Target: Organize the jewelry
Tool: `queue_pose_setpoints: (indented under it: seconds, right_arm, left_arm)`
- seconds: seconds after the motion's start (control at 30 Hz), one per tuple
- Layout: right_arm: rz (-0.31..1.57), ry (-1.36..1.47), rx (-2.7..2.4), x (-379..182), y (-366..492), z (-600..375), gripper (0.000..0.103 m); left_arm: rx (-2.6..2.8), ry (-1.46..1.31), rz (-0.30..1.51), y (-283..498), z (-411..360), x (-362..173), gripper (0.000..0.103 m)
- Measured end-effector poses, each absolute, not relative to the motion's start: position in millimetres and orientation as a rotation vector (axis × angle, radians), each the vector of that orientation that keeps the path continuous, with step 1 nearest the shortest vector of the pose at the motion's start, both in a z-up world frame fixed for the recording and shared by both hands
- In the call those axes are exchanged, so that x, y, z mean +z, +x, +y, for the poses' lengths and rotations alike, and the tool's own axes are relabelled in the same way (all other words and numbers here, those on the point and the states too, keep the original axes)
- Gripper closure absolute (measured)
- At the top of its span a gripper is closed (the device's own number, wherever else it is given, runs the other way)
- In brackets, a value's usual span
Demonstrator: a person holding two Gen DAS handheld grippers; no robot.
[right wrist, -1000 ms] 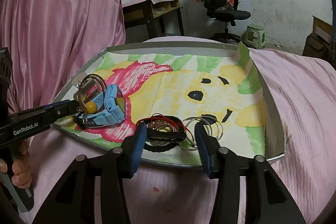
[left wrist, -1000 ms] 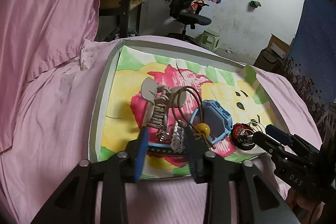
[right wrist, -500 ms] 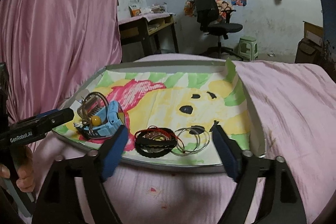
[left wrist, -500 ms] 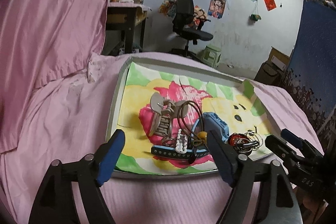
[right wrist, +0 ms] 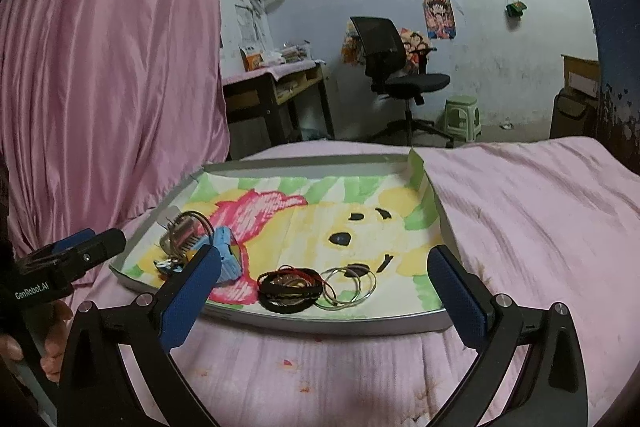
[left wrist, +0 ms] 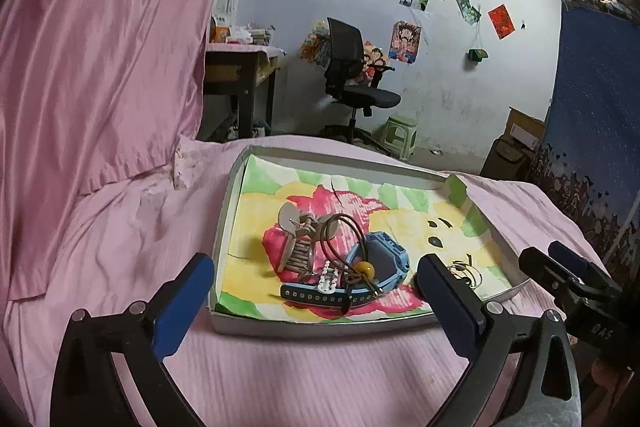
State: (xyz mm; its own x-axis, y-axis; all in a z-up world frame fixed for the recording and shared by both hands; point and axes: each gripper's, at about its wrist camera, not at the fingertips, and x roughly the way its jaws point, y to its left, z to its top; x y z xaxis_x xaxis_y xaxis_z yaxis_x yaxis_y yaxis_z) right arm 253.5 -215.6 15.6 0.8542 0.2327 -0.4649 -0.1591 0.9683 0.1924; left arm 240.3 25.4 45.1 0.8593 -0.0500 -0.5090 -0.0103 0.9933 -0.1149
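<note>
Glossy pink satin curtain (left wrist: 100, 39), matt ribbed bedspread (left wrist: 320, 367), thin shiny metal bangles (right wrist: 350, 281).

A home bedroom: a bed (right wrist: 520, 211) with pink sheets, a desk (right wrist: 280, 83), an office chair (right wrist: 396, 67), and cartoon posters (right wrist: 440, 18) on the wall.

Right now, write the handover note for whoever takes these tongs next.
Left tongs: open, nothing held, jaws have just been opening, near the tray's front edge.
Right tongs: open, empty, also just opened.
Tray on the pink bedspread: blue watch, hair clip and cord with yellow bead piled at its left; dark bracelets and thin rings at front.
Done: all pieces visible lie in the tray.
Left: untangle the left pile, if wanted.
</note>
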Motion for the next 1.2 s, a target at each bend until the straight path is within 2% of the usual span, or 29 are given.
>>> queue_pose_setpoints:
  seconds: [1.2]
  right_arm:
    - [0.416,0.120,0.238,43,184,-231,0.001]
  left_arm:
    - [0.012,-0.110,0.460,161,12,61,0.000]
